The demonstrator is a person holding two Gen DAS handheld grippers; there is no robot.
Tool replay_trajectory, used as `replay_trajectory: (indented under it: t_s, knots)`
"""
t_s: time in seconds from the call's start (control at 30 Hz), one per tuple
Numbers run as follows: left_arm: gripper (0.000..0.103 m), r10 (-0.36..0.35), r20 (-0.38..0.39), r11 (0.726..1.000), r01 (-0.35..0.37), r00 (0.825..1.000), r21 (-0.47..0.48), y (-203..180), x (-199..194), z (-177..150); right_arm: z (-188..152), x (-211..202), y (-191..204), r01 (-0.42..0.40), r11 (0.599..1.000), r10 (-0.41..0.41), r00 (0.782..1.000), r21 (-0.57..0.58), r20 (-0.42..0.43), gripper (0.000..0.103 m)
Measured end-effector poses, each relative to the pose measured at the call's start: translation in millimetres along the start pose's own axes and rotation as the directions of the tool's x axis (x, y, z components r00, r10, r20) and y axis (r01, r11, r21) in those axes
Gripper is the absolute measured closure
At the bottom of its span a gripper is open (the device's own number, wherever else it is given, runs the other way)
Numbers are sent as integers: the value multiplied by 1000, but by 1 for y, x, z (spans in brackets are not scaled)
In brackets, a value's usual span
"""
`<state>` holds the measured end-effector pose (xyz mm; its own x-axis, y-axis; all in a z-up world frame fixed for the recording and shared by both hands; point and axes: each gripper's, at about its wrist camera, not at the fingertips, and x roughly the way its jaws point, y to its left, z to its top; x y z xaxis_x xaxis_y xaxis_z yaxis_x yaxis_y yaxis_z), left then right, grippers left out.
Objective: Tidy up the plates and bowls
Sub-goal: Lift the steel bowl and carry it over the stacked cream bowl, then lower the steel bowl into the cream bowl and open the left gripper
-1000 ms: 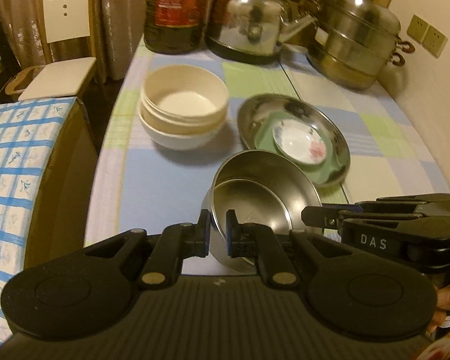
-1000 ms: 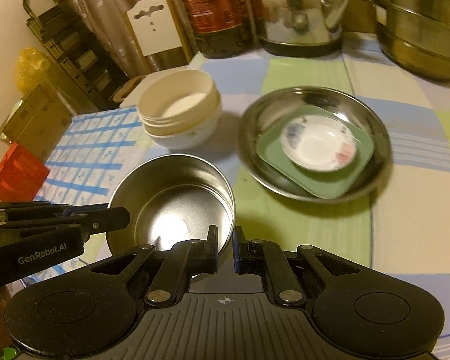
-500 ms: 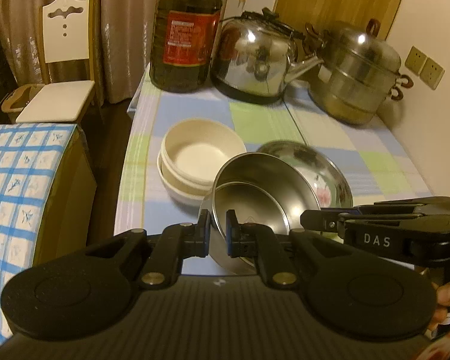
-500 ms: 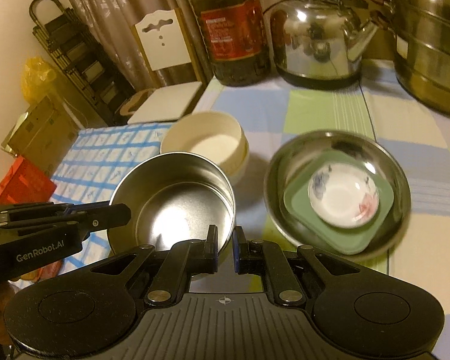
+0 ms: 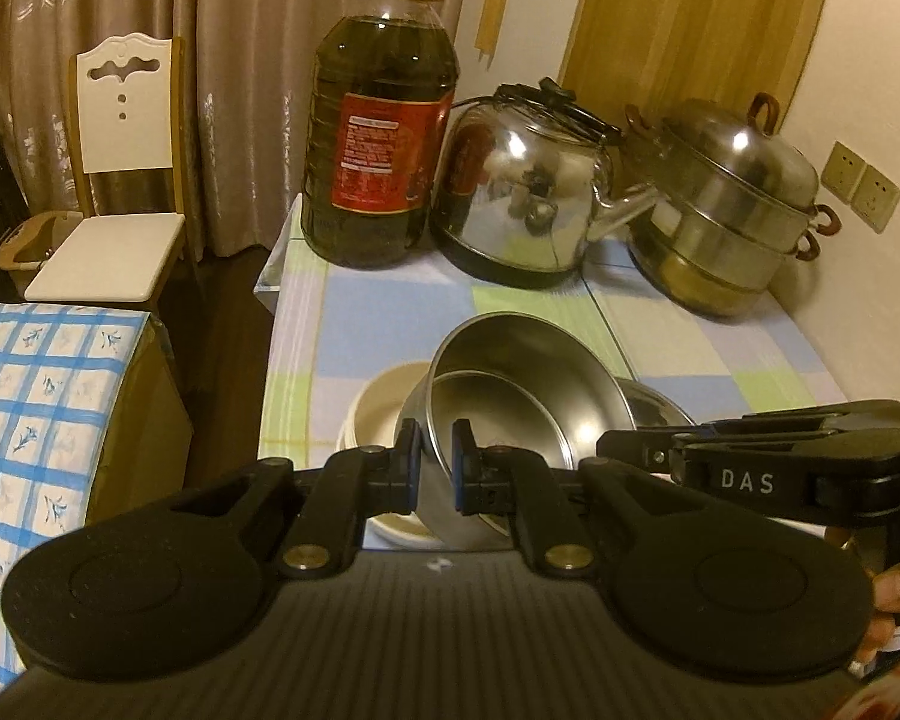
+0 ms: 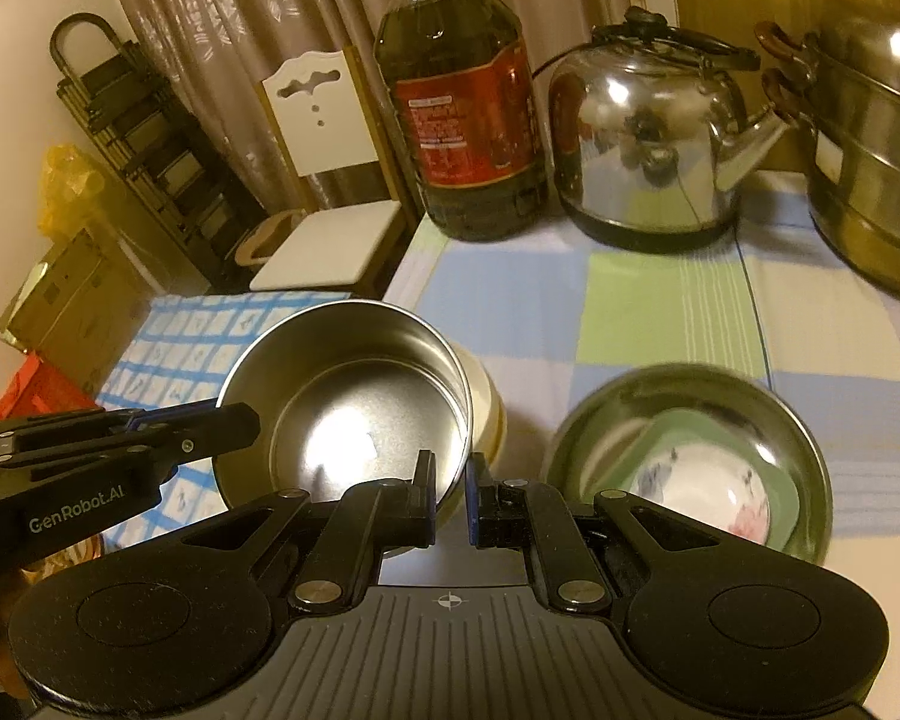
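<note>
Left wrist view: steel bowl [image 5: 528, 402] held off the table, its near rim pinched between the closed jaws of the left gripper [image 5: 431, 471]. Right gripper [image 6: 450, 495] clamps the rim on the opposite side, jaws together on the thin wall; in the left view it reaches in from the right [image 5: 636, 450]. Steel bowl hangs over the cream bowls [image 6: 486, 402], which sit partly hidden beneath it on the checked tablecloth [image 6: 660, 312]. Right of the steel bowl: wide steel dish [image 6: 576, 438] holding a green square plate [image 6: 678, 426] with a small flowered saucer [image 6: 708, 492] on top. Beyond the steel bowl, at the far table edge: oil bottle [image 5: 381, 132], kettle [image 5: 522, 192], stacked steamer pot [image 5: 726, 204]. Left of the steel bowl, off the table: white chair [image 5: 120, 180].
</note>
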<state>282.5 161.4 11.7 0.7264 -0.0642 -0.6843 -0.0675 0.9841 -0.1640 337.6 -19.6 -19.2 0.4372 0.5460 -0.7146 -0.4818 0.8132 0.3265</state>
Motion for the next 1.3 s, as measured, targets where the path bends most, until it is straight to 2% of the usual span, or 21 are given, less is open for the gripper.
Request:
replay_trajectory:
  t_s: [0.33,1.3]
  knots:
    - [94,13,-23,1000,-13,1000,-7,16,32,14,25,33,-7,-5,1000,5,1000,12,-15,93]
    - [94,25,-137,998,-32,990,-54,31,77,1,28,76,-23,-5,999,9,992,33,-123,93]
